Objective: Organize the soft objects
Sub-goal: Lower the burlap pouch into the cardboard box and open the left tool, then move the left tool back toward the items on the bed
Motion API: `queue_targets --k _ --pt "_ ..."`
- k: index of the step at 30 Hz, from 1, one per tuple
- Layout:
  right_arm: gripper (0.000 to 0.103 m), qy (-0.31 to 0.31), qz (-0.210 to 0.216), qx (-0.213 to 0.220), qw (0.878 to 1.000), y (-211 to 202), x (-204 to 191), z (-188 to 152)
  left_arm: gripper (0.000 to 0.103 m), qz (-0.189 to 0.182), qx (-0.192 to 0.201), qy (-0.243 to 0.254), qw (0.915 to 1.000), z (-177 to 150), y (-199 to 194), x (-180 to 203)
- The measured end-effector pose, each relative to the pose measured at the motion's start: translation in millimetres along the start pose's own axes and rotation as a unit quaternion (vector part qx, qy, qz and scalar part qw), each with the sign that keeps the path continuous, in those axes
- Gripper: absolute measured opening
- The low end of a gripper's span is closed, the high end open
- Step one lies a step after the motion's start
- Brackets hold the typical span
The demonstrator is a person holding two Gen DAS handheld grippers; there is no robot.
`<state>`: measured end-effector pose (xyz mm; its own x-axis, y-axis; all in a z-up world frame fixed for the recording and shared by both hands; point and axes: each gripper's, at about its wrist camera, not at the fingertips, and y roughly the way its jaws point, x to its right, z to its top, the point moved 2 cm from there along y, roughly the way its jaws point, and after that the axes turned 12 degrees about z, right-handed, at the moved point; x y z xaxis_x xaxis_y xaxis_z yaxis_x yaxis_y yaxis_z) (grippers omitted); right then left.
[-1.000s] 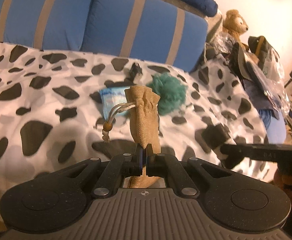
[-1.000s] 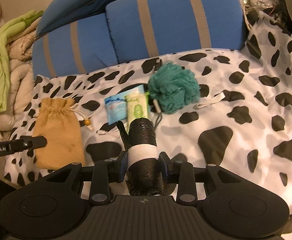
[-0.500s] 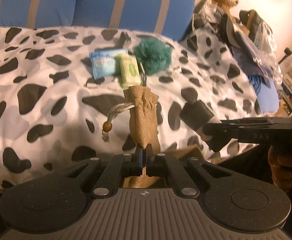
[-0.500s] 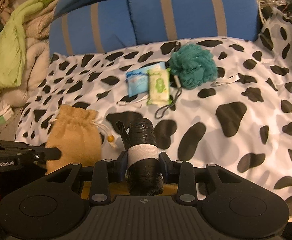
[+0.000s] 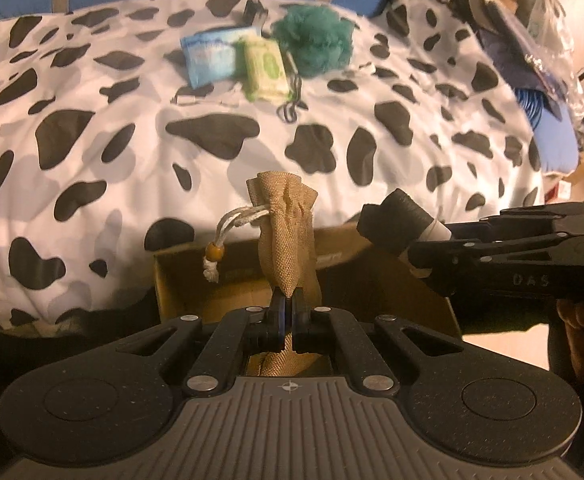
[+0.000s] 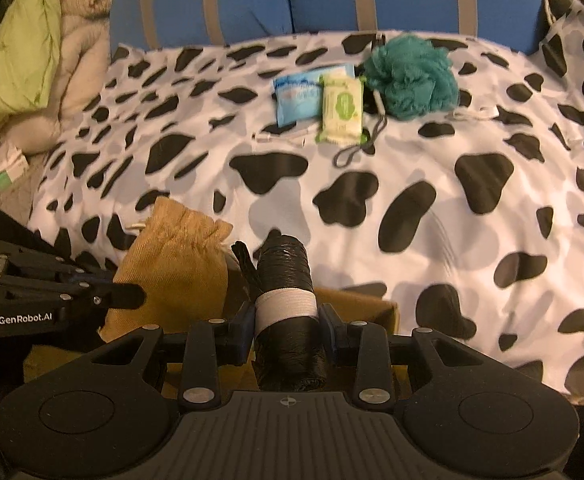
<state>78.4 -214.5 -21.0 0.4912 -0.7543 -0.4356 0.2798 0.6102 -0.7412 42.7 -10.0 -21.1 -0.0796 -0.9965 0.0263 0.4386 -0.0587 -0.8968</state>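
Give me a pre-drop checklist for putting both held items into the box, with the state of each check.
1. Left gripper shut on the pouch: ok.
2. Right gripper shut on the black roll: ok.
3. Box open below the pouch: ok.
4. Roll over the box opening: cannot tell; only the box's edge shows behind it.
5. Pouch cord hanging free of the fingers: ok.
6. Box has room for both: cannot tell; its inside is mostly hidden.
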Motion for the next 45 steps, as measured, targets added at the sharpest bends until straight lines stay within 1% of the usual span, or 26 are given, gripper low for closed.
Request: queue_targets --k 6,8,9,10,11,13,14,15,16,17,18,19,21,24,31,45 --pt "0.037 -0.007 -0.006 -0.046 0.999 12.1 -4.0 -8.2 0.003 0.013 -0.032 0.013 0.9993 -5.6 7.5 3.0" --pt "0.037 -0.008 -0.005 -0.055 0.998 14.4 -4.4 -9.6 0.004 0.017 -0.042 0.012 0.9989 -6.0 9.9 2.3" --pt "0.037 -0.007 -0.004 -0.058 0.998 15.6 -4.2 -9.0 0.006 0.021 -0.046 0.011 0.9987 -5.8 11.1 1.7" --pt "0.037 -0.007 -0.003 -0.061 0.998 16.4 -4.3 -9.4 0.006 0.025 -0.05 0.01 0.9984 -5.8 12.4 0.9" --pt "0.038 -0.007 -0.003 -0.063 0.998 17.4 -4.7 -9.4 0.009 0.028 -0.055 0.008 0.998 -5.8 14.1 0.2" --pt "0.041 -0.004 -0.004 -0.065 0.998 18.7 -4.1 -9.2 0.027 0.042 -0.069 0.005 0.9967 -5.3 18.9 -1.1" --pt "0.053 -0.001 -0.005 -0.065 0.998 18.8 -3.2 -8.8 0.041 0.05 -0.075 0.004 0.9959 -5.6 21.6 -2.1" --pt "0.067 0.0 -0.007 -0.064 0.998 18.7 -2.6 -7.7 0.046 0.057 -0.078 0.004 0.9954 -5.8 23.4 -2.5" --pt "0.073 0.001 -0.009 -0.062 0.998 18.5 -2.0 -6.8 0.047 0.06 -0.079 0.005 0.995 -5.5 24.1 -2.6" --pt "0.084 0.001 -0.013 -0.061 0.998 18.3 -1.6 -6.3 0.047 0.061 -0.081 0.005 0.9948 -5.4 24.8 -2.8" --pt "0.087 0.001 -0.015 -0.061 0.998 18.7 -1.2 -5.8 0.048 0.06 -0.083 0.005 0.9947 -5.7 25.6 -3.1" --pt "0.093 0.001 -0.017 -0.062 0.998 19.2 -1.0 -5.6 0.048 0.061 -0.086 0.004 0.9944 -5.9 26.5 -3.4" --pt "0.099 0.0 -0.021 -0.064 0.998 20.5 -1.1 -5.5 0.048 0.065 -0.09 0.003 0.9938 -6.1 27.8 -3.5" --pt "0.103 -0.003 -0.027 -0.065 0.997 21.8 -1.3 -4.9 0.048 0.067 -0.09 -0.002 0.9937 -5.3 27.9 -4.3" --pt "0.103 0.009 -0.05 -0.053 0.997 18.7 6.2 -2.2 0.048 0.067 -0.079 -0.015 0.9945 -2.3 25.5 -6.1" --pt "0.103 0.02 -0.063 -0.026 0.997 11.4 11.1 3.9 0.048 0.061 -0.059 -0.029 0.9959 1.9 22.0 -8.3"
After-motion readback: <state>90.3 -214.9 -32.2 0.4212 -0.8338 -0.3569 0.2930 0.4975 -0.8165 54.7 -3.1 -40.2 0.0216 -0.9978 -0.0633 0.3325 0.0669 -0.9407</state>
